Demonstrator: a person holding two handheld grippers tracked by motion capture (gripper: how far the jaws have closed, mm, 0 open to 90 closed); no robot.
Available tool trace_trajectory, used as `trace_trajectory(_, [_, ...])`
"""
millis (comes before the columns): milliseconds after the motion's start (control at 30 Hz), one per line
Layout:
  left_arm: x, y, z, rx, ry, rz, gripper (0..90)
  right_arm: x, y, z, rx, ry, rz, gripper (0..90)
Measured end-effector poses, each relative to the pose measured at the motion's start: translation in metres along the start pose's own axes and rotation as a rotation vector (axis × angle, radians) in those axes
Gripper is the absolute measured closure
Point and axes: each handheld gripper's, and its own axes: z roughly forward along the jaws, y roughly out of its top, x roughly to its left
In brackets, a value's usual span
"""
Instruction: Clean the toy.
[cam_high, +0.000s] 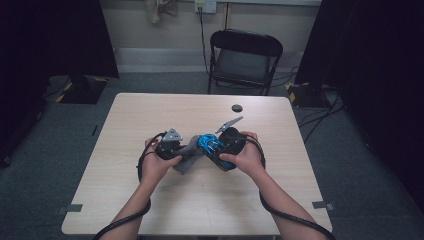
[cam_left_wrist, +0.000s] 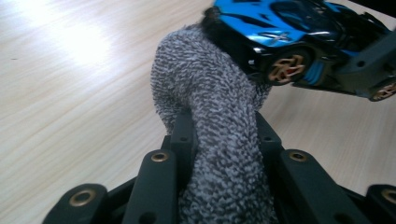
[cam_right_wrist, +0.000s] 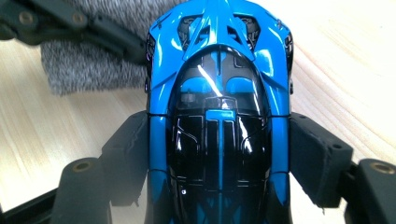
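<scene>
Left hand-held gripper (cam_high: 186, 151): jaws pressed in on a grey knitted cloth (cam_left_wrist: 219, 126). In the left gripper view the cloth runs up between the two black jaws, filling the gap, and folds over at its far end against the nose of a blue toy car (cam_left_wrist: 299, 42). Cloth and car are touching there.

Right hand-held gripper (cam_right_wrist: 219, 158): jaws clamped on the car (cam_right_wrist: 219, 107), one pad on each flank, seen from above the roof in the right gripper view. Jaws stand fairly wide because the car body is between them. The car's far end points toward the cloth (cam_right_wrist: 88, 65), and the left gripper's jaw lies across the cloth at the upper left of that view.

High view: both hands meet over the middle of the tabletop (cam_high: 150, 115), left hand (cam_high: 156, 162) on its gripper, right hand (cam_high: 246, 156) on the right gripper (cam_high: 215, 150). Car (cam_high: 210, 145) held between them, tilted, with the cloth (cam_high: 187, 160) just to its left and hanging toward the tabletop. Whether the cloth's lower edge rests on the wood cannot be told.

Further out: a small dark round object (cam_high: 237, 108) lies near the far edge of the tabletop, well apart from the hands. A black folding chair (cam_high: 245, 60) stands beyond the table.
</scene>
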Motion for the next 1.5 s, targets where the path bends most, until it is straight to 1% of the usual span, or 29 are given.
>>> trace_trajectory(33, [-0.002, 0.000, 0.002, 0.004, -0.005, 0.002, 69.1, 0.000, 0.000, 0.000, 0.000, 0.000, 0.000, 28.5])
trace_trajectory(100, [-0.007, -0.001, 0.008, 0.007, -0.035, 0.004, 69.1, 0.001, 0.001, 0.001, -0.003, -0.001, 0.008, 28.5])
trace_trajectory(200, [-0.011, -0.002, 0.011, 0.007, -0.047, 0.014, 69.1, 0.001, 0.002, 0.000, -0.008, 0.006, 0.011, 28.5])
trace_trajectory(233, [-0.014, -0.002, 0.013, 0.007, -0.059, 0.015, 69.1, 0.002, 0.004, 0.001, -0.012, 0.002, 0.010, 28.5])
trace_trajectory(267, [-0.019, -0.002, 0.016, 0.004, -0.074, 0.022, 69.1, 0.002, 0.005, 0.001, -0.012, 0.005, 0.013, 28.5])
trace_trajectory(367, [-0.022, -0.002, 0.018, 0.002, -0.084, 0.030, 69.1, 0.003, 0.007, 0.001, -0.011, 0.002, 0.011, 28.5])
trace_trajectory(467, [-0.026, -0.005, 0.020, 0.000, -0.104, 0.024, 69.1, 0.004, 0.008, 0.003, -0.011, -0.003, 0.019, 28.5])
trace_trajectory(567, [-0.028, -0.007, 0.020, -0.003, -0.110, 0.020, 69.2, 0.003, 0.008, 0.004, -0.013, -0.002, 0.024, 28.5])
trace_trajectory(633, [-0.031, -0.009, 0.022, 0.005, -0.117, 0.025, 69.1, 0.002, 0.008, 0.006, -0.011, -0.007, 0.035, 28.5])
trace_trajectory(767, [-0.033, -0.010, 0.023, 0.004, -0.124, 0.024, 69.2, 0.001, 0.008, 0.008, -0.011, -0.007, 0.051, 28.5])
trace_trajectory(800, [-0.035, -0.010, 0.024, 0.010, -0.129, 0.027, 69.2, 0.000, 0.008, 0.009, -0.009, -0.010, 0.062, 28.5])
trace_trajectory(867, [-0.036, -0.009, 0.024, 0.017, -0.129, 0.044, 69.3, -0.001, 0.009, 0.010, -0.011, -0.012, 0.069, 28.4])
trace_trajectory(967, [-0.041, -0.009, 0.026, 0.026, -0.145, 0.049, 69.5, -0.002, 0.010, 0.010, -0.015, -0.015, 0.083, 28.5])
trace_trajectory(1000, [-0.042, -0.008, 0.026, 0.030, -0.150, 0.057, 69.6, -0.002, 0.011, 0.009, -0.010, -0.025, 0.083, 28.5])
trace_trajectory(1033, [-0.042, -0.008, 0.026, 0.030, -0.150, 0.057, 69.6, -0.002, 0.011, 0.009, -0.010, -0.025, 0.083, 28.5])
trace_trajectory(1067, [-0.044, -0.007, 0.026, 0.037, -0.158, 0.071, 69.7, -0.002, 0.012, 0.009, -0.012, -0.023, 0.084, 28.5])
trace_trajectory(1100, [-0.044, -0.007, 0.026, 0.037, -0.158, 0.071, 69.6, -0.002, 0.012, 0.009, -0.012, -0.023, 0.084, 28.5])
trace_trajectory(1167, [-0.049, -0.006, 0.028, 0.042, -0.175, 0.089, 69.6, -0.003, 0.014, 0.009, -0.013, -0.031, 0.085, 28.5])
trace_trajectory(1200, [-0.053, -0.006, 0.030, 0.050, -0.189, 0.104, 69.6, -0.003, 0.015, 0.009, -0.014, -0.031, 0.089, 28.5])
trace_trajectory(1233, [-0.053, -0.006, 0.030, 0.050, -0.189, 0.104, 69.6, -0.003, 0.015, 0.009, -0.014, -0.031, 0.089, 28.5])
trace_trajectory(1300, [-0.057, -0.006, 0.032, 0.058, -0.203, 0.119, 69.6, -0.004, 0.016, 0.009, -0.016, -0.030, 0.087, 28.5])
trace_trajectory(1333, [-0.061, -0.007, 0.034, 0.062, -0.223, 0.130, 69.6, -0.004, 0.016, 0.008, -0.017, -0.031, 0.090, 28.4])
trace_trajectory(1367, [-0.063, -0.006, 0.035, 0.064, -0.230, 0.138, 69.6, -0.004, 0.017, 0.008, -0.018, -0.027, 0.091, 28.5])
trace_trajectory(1433, [-0.065, -0.006, 0.036, 0.061, -0.235, 0.142, 69.6, -0.005, 0.017, 0.008, -0.016, -0.036, 0.091, 28.5])
trace_trajectory(1467, [-0.068, -0.005, 0.037, 0.069, -0.245, 0.159, 69.6, -0.005, 0.017, 0.007, -0.016, -0.037, 0.093, 28.5])
trace_trajectory(1500, [-0.068, -0.005, 0.037, 0.069, -0.245, 0.159, 69.6, -0.005, 0.017, 0.007, -0.016, -0.037, 0.093, 28.5])
